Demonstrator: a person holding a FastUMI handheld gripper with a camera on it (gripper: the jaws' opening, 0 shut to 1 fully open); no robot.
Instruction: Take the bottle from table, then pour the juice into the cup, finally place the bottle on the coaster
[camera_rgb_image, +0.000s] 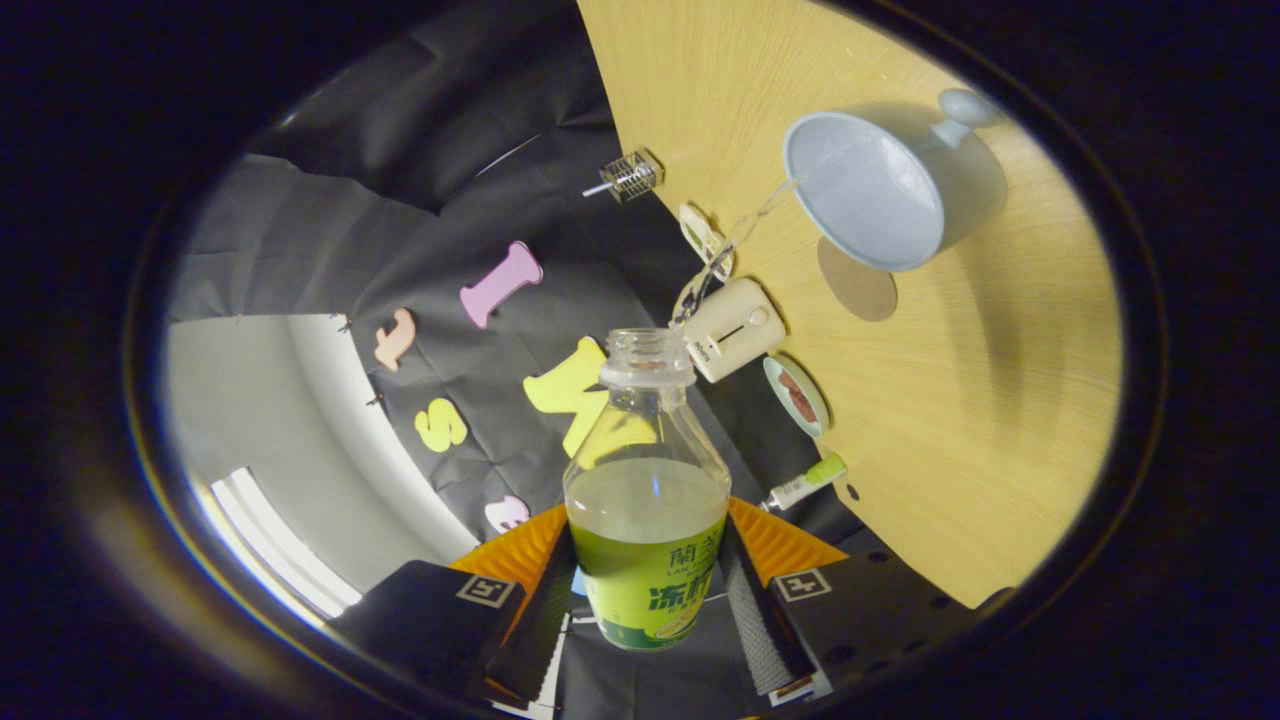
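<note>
My view is rolled, so the wooden table (1000, 420) fills the right half of the frame, pale grain running under everything. On it at upper right sits the light blue cup (880, 190), its handle toward the top right. Just below the cup lies a flat round coaster (858, 282). Along the table's left edge, from top to middle, rest a small wire cage (630, 176), a cream hand mixer (735, 328), a small dish (797, 396) and a green-capped tube (806, 483).

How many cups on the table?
1. The cup lies beyond the bottle that the hand-held gripper grips, next to the round coaster. Others may be hidden.
</note>
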